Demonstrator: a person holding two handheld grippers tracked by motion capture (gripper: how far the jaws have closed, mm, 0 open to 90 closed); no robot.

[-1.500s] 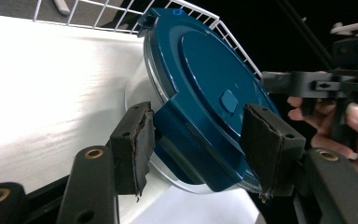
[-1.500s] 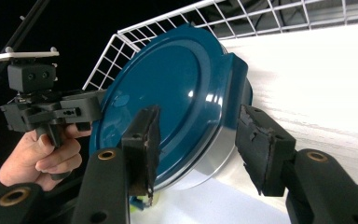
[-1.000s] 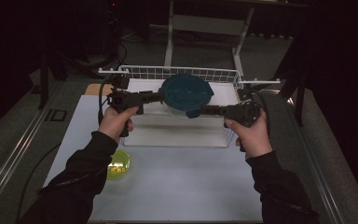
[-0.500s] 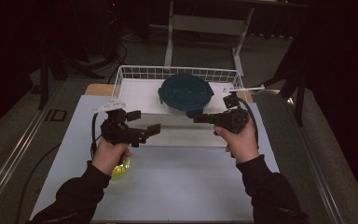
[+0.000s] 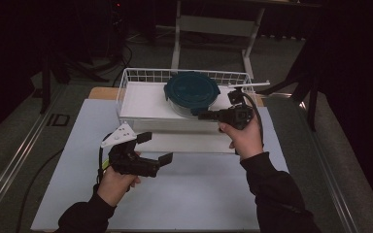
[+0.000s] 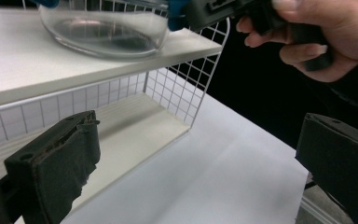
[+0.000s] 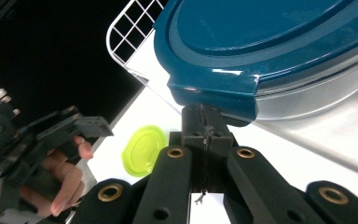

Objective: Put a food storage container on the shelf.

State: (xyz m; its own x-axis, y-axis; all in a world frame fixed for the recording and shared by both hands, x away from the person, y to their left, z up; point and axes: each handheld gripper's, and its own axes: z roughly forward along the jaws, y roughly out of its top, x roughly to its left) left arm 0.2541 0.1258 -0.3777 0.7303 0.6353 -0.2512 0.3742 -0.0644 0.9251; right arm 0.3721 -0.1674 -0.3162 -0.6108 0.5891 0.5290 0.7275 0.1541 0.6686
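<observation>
The jaws of the left gripper (image 5: 154, 148) stood wide apart and held nothing, with bare bench showing between them in the left gripper view. That gripper hung low over the front left of the bench (image 5: 199, 194), gripped by the left hand (image 5: 117, 182). Farther back, the jaws of the right gripper (image 5: 205, 115) were pressed flat together with no gap. In the right gripper view their tips sat just under the tab of the blue lid (image 7: 261, 42), touching it or nearly so; whether they pinched anything could not be told. The right hand (image 5: 243, 136) held that gripper up at the level of the bowl.

Half a second before, the left gripper had been higher and closer to the wire basket (image 5: 126, 82); it had since drawn back toward the person and dropped. The right gripper had hardly shifted. A second before, both had been up at the bowl, one on each side.

The glass bowl (image 6: 107, 35) with its blue lid rested on a white shelf (image 6: 18, 70) inside the wire basket, toward its right end. A small green lid (image 7: 144, 149) lay flat on the bench near the left hand. The bench top was pale. Beyond it the room was dark, with a white metal stand (image 5: 213, 24) on a grey floor.
</observation>
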